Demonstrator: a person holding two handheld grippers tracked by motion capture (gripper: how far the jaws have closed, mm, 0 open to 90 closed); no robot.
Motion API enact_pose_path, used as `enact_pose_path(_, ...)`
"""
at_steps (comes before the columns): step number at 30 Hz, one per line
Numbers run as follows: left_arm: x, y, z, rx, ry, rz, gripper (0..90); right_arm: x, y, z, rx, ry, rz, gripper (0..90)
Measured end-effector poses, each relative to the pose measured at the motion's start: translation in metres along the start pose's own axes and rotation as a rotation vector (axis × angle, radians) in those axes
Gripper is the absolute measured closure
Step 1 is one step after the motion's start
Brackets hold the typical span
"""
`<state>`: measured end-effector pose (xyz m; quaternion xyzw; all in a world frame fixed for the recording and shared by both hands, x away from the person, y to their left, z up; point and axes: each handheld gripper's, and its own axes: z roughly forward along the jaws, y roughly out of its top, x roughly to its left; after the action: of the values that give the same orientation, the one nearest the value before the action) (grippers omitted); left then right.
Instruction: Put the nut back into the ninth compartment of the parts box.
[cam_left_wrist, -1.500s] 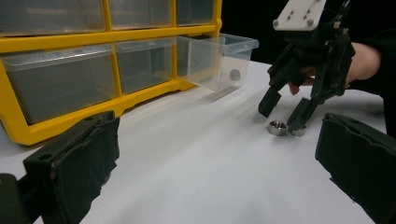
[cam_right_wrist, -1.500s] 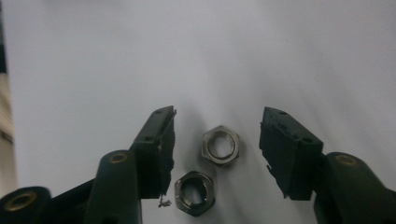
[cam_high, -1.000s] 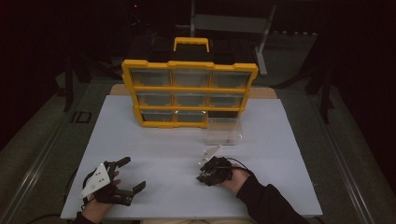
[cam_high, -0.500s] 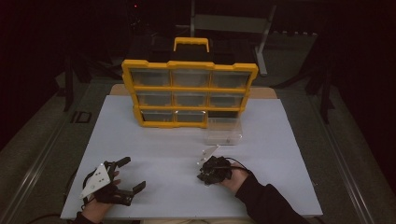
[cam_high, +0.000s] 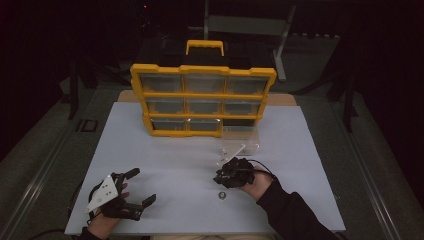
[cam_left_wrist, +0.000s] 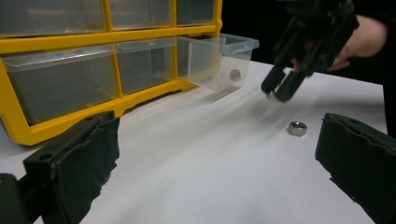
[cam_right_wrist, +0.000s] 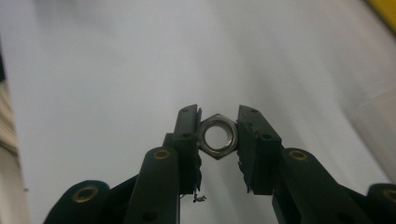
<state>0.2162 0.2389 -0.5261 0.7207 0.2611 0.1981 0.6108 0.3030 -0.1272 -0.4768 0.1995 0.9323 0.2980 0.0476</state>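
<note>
Item: hex nut (cam_right_wrist: 217, 136), clamped flat-to-flat in right tool (cam_right_wrist: 218, 140), raised above bench (cam_high: 180, 165); clear pulled-out drawer (cam_high: 241, 142) lay just beyond; left tool (cam_high: 135, 187) idle, wide.

The hex nut (cam_right_wrist: 217, 136) between the right tool's (cam_right_wrist: 218, 140) pads is bright, smooth metal with a dull shine, like the second nut (cam_left_wrist: 297, 128) lying on the matt white surface (cam_high: 190, 165). Both tools have matt black plastic jaws; the left tool's (cam_left_wrist: 215, 158) pads look rough and rubbery. The organizer (cam_high: 202, 100) has a glossy yellow plastic frame, and its pulled-out drawer (cam_left_wrist: 219, 58) is clear, smooth plastic.
</note>
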Motion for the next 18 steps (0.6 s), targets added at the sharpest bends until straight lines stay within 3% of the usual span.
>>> enact_pose_path(2, 0.000, 0.000, 0.000, 0.001, 0.000, 0.000, 0.0, -0.005, 0.006, -0.018, -0.032, -0.013, 0.013, 70.4)
enact_pose_path(18, 0.000, 0.000, 0.000, 0.000, 0.000, 0.001, 0.0, -0.033, 0.024, -0.078, -0.133, -0.118, 0.051, 70.4)
